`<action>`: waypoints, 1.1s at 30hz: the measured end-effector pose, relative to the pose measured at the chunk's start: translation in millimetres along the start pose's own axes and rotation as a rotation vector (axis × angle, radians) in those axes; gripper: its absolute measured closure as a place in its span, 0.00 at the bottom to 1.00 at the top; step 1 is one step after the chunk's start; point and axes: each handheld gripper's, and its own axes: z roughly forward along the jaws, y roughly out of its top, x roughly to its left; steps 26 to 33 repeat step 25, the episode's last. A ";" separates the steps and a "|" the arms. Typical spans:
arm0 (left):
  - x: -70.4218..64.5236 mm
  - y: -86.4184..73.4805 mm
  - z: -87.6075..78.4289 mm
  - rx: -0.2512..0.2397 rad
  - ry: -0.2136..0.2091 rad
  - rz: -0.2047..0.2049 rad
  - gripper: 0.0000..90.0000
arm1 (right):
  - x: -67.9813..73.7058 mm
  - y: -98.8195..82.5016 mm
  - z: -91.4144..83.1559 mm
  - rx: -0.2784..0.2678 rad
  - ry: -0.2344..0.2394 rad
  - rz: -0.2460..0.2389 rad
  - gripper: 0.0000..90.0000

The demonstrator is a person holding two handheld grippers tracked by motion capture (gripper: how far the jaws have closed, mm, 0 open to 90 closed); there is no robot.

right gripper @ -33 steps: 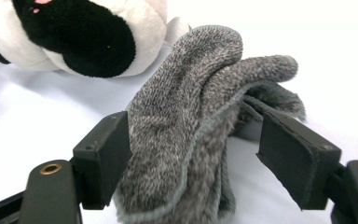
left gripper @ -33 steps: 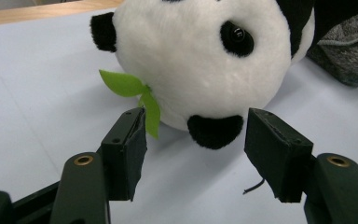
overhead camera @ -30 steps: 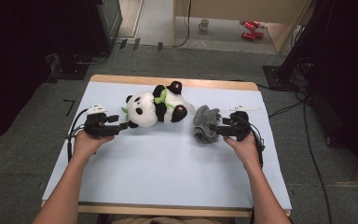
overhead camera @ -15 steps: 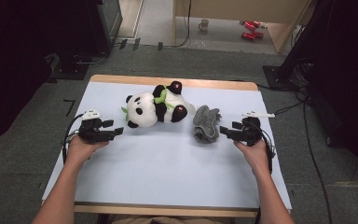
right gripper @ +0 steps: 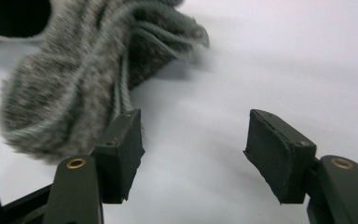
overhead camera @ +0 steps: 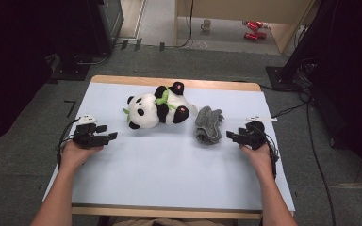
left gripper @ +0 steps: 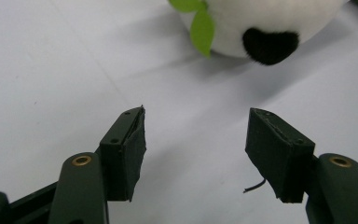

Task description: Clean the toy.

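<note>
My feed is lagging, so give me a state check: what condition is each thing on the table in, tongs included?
Panda plush: lying on its side, untouched.
Grey cloth: crumpled, on the table, not gripped.
Left tongs: open, empty.
Right tongs: open, empty, jaws have just been closing beside the cloth.

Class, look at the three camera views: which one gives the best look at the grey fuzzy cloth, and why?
The right gripper view: the grey fuzzy cloth lies close ahead of the right gripper, so its ribbed folds and pile show, though its top is cut off. The high view shows it whole but small, lying beside the panda toy. The left gripper view adds nothing on it.
</note>
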 end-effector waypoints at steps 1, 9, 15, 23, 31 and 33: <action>0.9 -1.0 1.1 0.013 0.004 0.000 0.42 | -0.9 -0.9 1.1 0.001 -0.003 0.000 0.41; 3.0 -5.7 9.4 0.066 0.025 0.000 0.42 | -6.0 -8.3 12.4 0.022 -0.080 -0.008 0.42; 4.6 -7.9 11.5 0.080 0.028 -0.003 0.42 | -6.8 -12.8 15.5 0.002 -0.097 -0.026 0.44; 2.6 -8.3 12.4 0.081 0.031 0.001 0.38 | 5.6 -21.4 20.6 -0.023 -0.166 -0.131 0.36; 3.2 -8.8 12.2 0.076 0.026 -0.010 0.38 | 6.6 -23.5 21.3 -0.037 -0.173 -0.142 0.36; 3.2 -8.8 12.2 0.076 0.026 -0.010 0.38 | 6.6 -23.5 21.3 -0.037 -0.173 -0.142 0.36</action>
